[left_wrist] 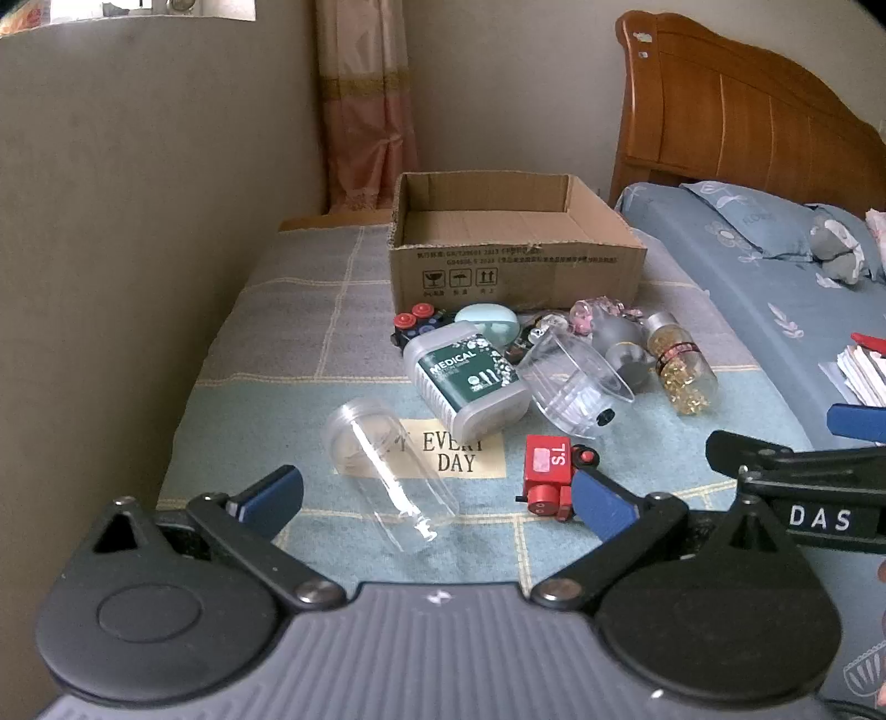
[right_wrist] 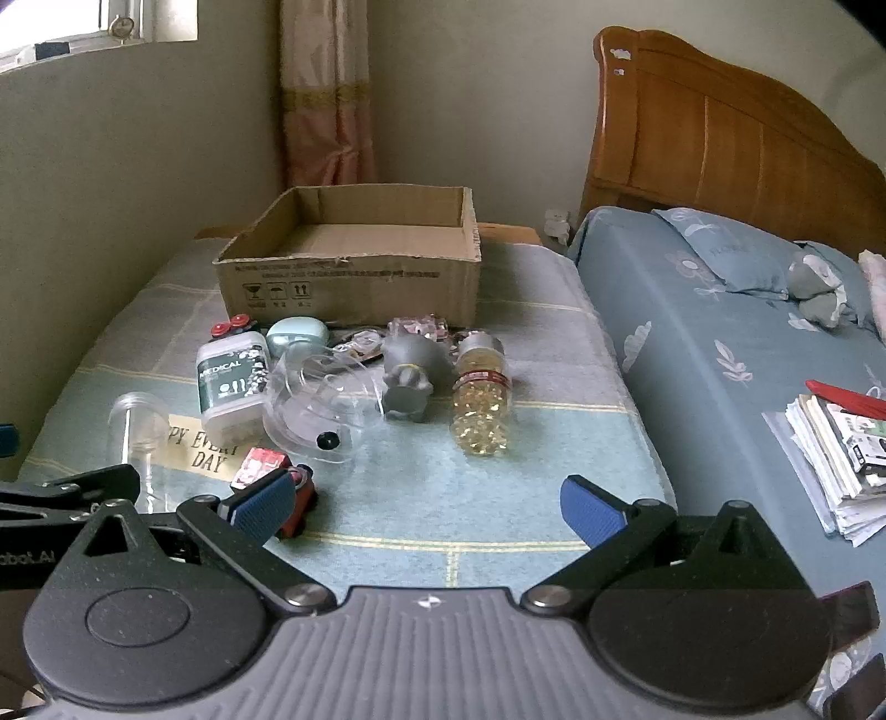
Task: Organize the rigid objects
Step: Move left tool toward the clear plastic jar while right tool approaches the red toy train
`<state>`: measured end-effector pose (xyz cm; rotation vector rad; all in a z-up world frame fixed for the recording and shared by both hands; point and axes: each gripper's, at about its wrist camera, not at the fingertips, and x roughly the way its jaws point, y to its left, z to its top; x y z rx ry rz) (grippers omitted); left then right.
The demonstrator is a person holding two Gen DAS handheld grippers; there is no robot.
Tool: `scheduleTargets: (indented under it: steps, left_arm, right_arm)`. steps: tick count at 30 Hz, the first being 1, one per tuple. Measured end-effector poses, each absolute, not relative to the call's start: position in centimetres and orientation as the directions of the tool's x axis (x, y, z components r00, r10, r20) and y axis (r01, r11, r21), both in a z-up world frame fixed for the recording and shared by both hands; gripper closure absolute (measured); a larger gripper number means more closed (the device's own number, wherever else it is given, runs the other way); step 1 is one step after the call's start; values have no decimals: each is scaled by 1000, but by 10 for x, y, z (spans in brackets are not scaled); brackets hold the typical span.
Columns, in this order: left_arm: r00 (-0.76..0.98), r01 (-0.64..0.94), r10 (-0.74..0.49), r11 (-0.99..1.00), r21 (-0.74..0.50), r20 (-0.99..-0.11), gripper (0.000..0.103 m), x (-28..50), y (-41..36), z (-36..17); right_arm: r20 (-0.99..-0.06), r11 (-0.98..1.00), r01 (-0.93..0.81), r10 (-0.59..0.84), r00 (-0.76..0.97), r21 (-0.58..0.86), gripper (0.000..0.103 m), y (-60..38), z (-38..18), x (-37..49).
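Nothing is packed yet: the cardboard box (left_wrist: 515, 271) sits empty, the toys and bottles (right_wrist: 480, 399) lie in front of it, and the left gripper (left_wrist: 437, 493) and right gripper (right_wrist: 426, 501) are wide open, holding nothing.

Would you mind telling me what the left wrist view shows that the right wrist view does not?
Only the left view shows the right tongs' "DAS" label and the left tongs open. Only the right view shows the window, the whole paper stack, and the right tongs open. Both show the empty box, the MEDICAL box, the pill bottle, the red toy and the headboard.
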<state>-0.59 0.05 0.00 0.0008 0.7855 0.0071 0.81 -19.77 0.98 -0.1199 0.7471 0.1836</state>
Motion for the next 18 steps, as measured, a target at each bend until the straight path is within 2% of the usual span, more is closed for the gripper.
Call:
scheduleTargets:
  steps: [18]
  left_arm:
    - [709,-11,7,1000,-1,-705,1,-6,2,0]
  right_arm:
    - [-685,976,-211,120,718,-51,0,-197,10,6]
